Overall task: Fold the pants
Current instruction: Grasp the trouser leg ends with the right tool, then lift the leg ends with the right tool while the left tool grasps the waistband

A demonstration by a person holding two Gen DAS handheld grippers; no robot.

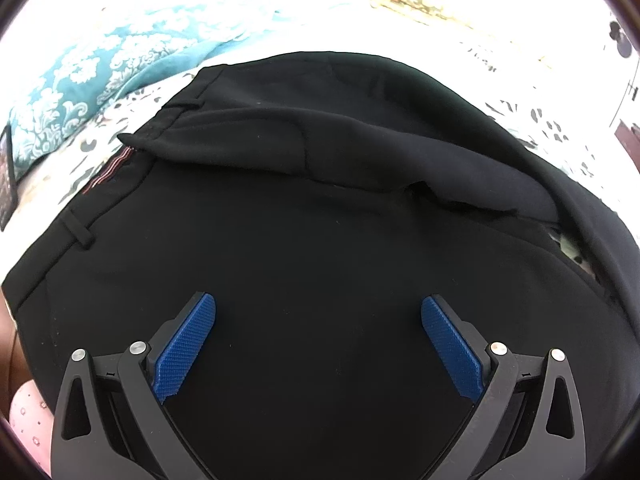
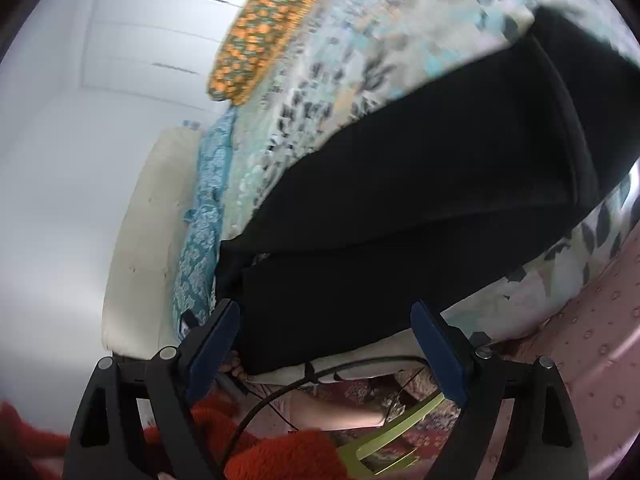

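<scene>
Black pants (image 1: 320,220) lie spread on a leaf-printed bedsheet (image 1: 552,124). Their waistband with belt loops and a red-striped lining is at the left, and a flap of cloth is folded across the upper part. My left gripper (image 1: 318,304) hovers over the pants, open, its blue pads wide apart with only flat cloth below. In the right wrist view the pants (image 2: 400,200) run up to the right, their near end hanging at the bed's edge. My right gripper (image 2: 325,310) is open in front of that end, and its pads are not pressing on the cloth.
A teal patterned blanket (image 1: 80,80) (image 2: 200,240) lies bunched beside the pants, and an orange-patterned pillow (image 2: 264,28) sits farther back. Below the bed edge are a black cable (image 2: 280,396), a red fuzzy cloth (image 2: 272,452), a yellow-green object (image 2: 392,428) and pink dotted fabric (image 2: 580,360).
</scene>
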